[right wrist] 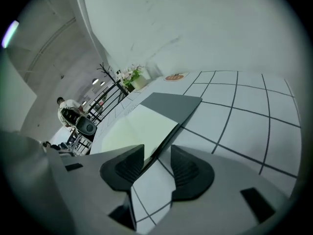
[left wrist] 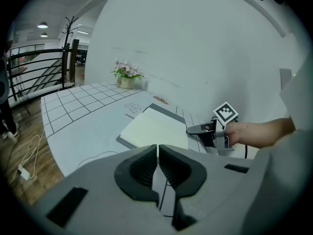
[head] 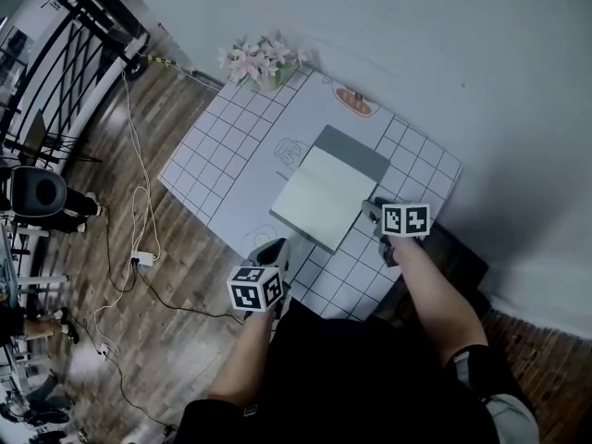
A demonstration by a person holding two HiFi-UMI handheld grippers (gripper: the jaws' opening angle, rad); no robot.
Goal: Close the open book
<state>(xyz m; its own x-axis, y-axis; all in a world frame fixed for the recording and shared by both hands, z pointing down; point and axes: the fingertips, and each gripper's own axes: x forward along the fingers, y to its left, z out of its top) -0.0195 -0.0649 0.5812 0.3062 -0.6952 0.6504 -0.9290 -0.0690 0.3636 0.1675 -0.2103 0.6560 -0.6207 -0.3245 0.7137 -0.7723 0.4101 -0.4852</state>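
The open book [head: 319,197] lies on the grid-patterned tablecloth [head: 222,155], its pale pages facing up and its grey cover [head: 353,151] lying flat on the far side. My right gripper [head: 375,213] is at the book's near right corner. In the right gripper view the gripper [right wrist: 157,153] is open, and the book's edge [right wrist: 164,138] runs into the gap between the pads without being pressed. My left gripper [head: 277,248] hovers off the book's near left corner. In its own view the left gripper [left wrist: 157,151] is shut on nothing, and the book [left wrist: 154,129] lies ahead.
A pot of pink flowers [head: 264,63] stands at the table's far corner by the white wall. An orange print [head: 354,103] marks the cloth behind the book. Cables and a power strip [head: 141,259] lie on the wood floor to the left, near a black railing [head: 65,72].
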